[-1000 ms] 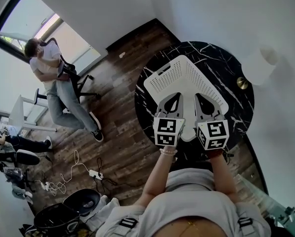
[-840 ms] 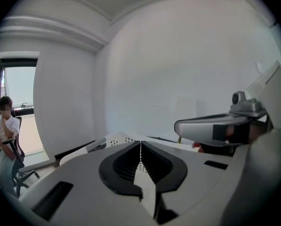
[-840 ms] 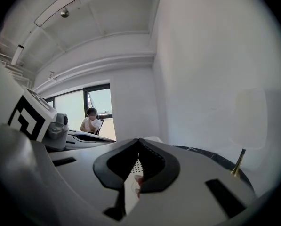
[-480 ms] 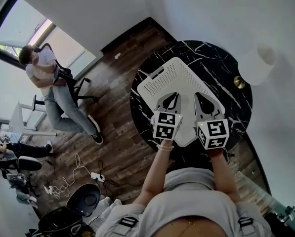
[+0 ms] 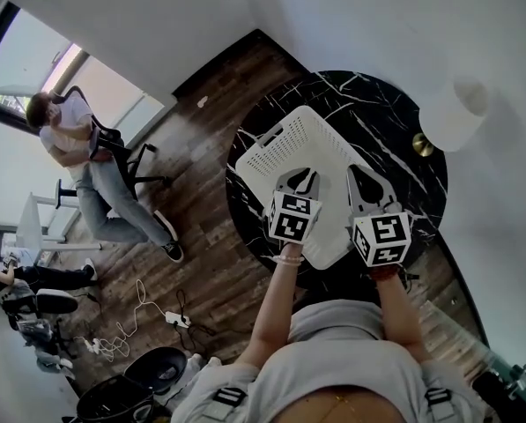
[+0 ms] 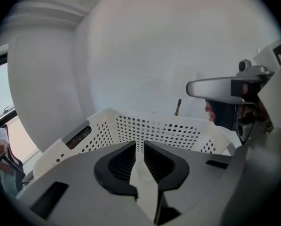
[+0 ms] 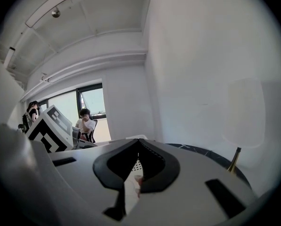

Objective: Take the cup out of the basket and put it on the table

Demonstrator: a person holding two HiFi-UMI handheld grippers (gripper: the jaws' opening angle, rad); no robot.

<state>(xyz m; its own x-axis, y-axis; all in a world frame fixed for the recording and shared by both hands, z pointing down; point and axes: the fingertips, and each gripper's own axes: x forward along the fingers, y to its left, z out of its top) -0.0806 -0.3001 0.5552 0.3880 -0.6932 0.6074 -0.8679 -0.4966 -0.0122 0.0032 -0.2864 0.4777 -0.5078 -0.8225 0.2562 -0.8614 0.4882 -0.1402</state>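
A: Opening to a slit, jaws of the left gripper (image 6: pixel 139 145) grip nothing; those of the right gripper (image 7: pixel 139 143) meet, empty.

B: And the cup?

A: Perhaps that pale round shape (image 6: pixel 142 171) just below the left jaws, inside the basket (image 6: pixel 154 128) on the bench (image 5: pixel 377 113). Closing blind could snag the basket's wall instead.

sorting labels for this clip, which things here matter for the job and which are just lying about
Job: white perforated basket, black marble table; the cup itself can't be made out.
Lying about: white lamp, seated person, office chair, floor cables.
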